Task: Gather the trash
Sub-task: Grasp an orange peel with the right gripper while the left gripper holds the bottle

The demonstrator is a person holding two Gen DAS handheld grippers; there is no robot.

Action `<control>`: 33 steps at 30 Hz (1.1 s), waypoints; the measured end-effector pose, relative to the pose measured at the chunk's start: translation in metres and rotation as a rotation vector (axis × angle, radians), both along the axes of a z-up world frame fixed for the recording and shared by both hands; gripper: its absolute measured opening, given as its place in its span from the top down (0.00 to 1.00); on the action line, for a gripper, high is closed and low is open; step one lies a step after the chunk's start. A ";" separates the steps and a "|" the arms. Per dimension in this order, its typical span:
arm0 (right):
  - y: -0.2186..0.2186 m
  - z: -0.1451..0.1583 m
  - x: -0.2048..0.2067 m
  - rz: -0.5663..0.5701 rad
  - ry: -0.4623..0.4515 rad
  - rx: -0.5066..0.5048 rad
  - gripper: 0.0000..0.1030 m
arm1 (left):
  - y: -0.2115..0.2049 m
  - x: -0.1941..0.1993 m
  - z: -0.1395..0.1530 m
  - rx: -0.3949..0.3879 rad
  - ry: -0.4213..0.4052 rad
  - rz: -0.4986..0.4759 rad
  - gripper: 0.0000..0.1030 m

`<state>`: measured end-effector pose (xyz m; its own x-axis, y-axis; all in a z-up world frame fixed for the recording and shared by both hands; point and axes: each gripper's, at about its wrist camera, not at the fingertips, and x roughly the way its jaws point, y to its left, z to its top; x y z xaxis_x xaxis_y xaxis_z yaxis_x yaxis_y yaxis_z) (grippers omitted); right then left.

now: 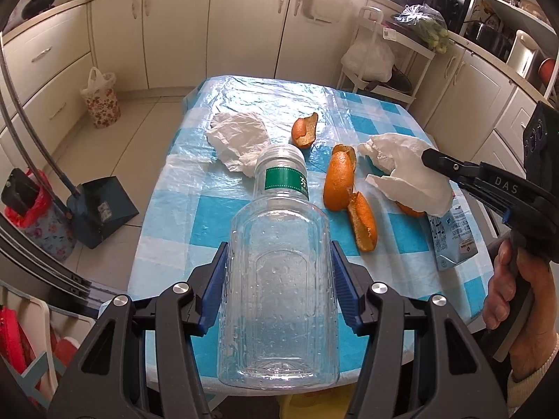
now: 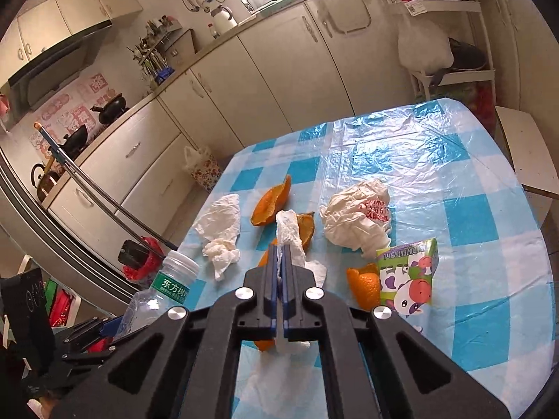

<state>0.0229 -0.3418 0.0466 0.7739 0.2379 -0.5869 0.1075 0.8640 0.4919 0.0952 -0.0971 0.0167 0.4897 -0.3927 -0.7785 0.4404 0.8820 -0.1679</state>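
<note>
Clear empty bottle clamped — tissue pinched, peels lying loose

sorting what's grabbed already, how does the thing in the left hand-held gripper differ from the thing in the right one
The left hand-held gripper holds a clear plastic bottle, rigid and wide, so its jaws stand well apart. The right hand-held gripper pinches a white tissue, soft and crumpled, with jaws nearly together. The bottle keeps its shape; the tissue droops. Both are held above the checked table.

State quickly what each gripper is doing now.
Left gripper: shut on the clear plastic bottle.
Right gripper: shut on the white paper tissue.
</note>
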 end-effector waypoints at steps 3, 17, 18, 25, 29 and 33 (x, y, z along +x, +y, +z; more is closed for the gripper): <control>0.001 0.011 -0.008 0.014 -0.037 0.013 0.97 | 0.004 -0.006 0.005 -0.009 -0.006 0.005 0.48; 0.015 -0.029 0.002 0.133 0.147 0.052 0.69 | 0.008 -0.021 0.013 -0.022 -0.018 0.006 0.48; 0.019 -0.033 0.003 0.137 0.147 0.044 0.60 | 0.009 -0.021 0.011 -0.025 -0.013 0.008 0.48; 0.020 -0.023 0.022 0.069 0.108 -0.012 0.56 | 0.017 -0.014 0.004 -0.032 -0.001 0.017 0.48; 0.012 -0.018 0.028 0.048 0.174 -0.125 0.56 | 0.024 -0.008 0.007 -0.044 -0.008 0.025 0.48; -0.003 -0.026 0.037 0.102 0.301 -0.240 0.56 | 0.030 -0.003 0.008 -0.056 -0.011 0.025 0.48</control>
